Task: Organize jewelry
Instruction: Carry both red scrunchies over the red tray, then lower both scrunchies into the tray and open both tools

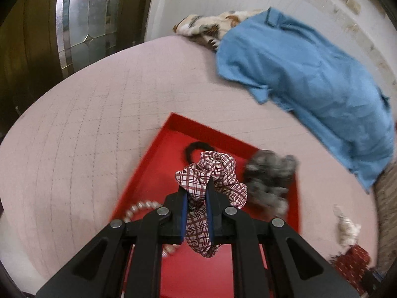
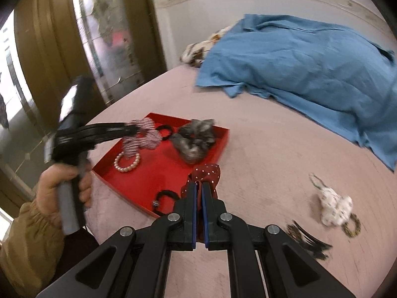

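The left gripper [image 1: 197, 186] is clamped on a plaid scrunchie [image 1: 211, 173], held above the red tray [image 1: 153, 164]; its arms cover the tray's near edge. The right gripper [image 2: 199, 186] is clamped on a dark red dotted scrunchie [image 2: 207, 173] just beside the tray's near right corner; most of that scrunchie is hidden behind the fingers.

In the tray lie a grey scrunchie [image 2: 194, 141] by the far right wall, a pearl bracelet [image 2: 127, 162] near the left wall, and two black hair ties [image 2: 165, 200], one partly hidden by the plaid scrunchie. Motion blur softens all outlines.

On the pink bedcover [image 2: 260, 149], right of the tray, a white scrunchie [image 2: 336, 206] and dark hair clips [image 2: 307, 241] lie apart; the clips are too blurred to count. A blue cloth [image 2: 310, 69] covers the bed's far right corner. Bare cover stays open between tray and cloth.
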Available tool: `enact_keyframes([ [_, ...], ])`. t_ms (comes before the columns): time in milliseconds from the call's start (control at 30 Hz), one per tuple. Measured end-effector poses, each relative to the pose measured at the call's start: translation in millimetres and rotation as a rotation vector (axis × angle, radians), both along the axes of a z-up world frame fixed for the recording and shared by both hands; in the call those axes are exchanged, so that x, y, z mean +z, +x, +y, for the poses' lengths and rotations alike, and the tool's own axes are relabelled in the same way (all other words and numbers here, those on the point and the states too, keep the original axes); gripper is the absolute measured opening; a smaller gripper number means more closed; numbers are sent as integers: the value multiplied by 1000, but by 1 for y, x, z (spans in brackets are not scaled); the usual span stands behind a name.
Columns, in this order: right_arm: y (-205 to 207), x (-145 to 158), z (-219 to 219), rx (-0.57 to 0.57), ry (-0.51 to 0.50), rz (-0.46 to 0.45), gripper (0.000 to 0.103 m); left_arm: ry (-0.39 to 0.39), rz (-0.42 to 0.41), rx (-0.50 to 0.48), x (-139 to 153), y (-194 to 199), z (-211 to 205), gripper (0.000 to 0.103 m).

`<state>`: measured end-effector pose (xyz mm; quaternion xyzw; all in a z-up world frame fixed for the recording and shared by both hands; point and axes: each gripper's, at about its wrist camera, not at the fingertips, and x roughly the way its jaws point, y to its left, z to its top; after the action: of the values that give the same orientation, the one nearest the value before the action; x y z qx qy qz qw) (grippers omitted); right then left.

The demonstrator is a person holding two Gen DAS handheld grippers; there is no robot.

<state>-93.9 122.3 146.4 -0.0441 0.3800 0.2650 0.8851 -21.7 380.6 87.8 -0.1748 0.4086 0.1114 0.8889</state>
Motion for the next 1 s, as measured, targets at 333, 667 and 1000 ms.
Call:
enact_keyframes([
  [333, 37, -15, 77, 84, -11, 44, 5, 6, -2, -3, -17, 23, 22, 12],
  [667, 61, -44, 122, 142, 104, 211, 5, -78, -7, -21, -28, 34, 36, 12],
  [1000, 63, -84, 135, 116, 38, 292, 5, -101, -18, -35, -29, 35, 40, 14],
])
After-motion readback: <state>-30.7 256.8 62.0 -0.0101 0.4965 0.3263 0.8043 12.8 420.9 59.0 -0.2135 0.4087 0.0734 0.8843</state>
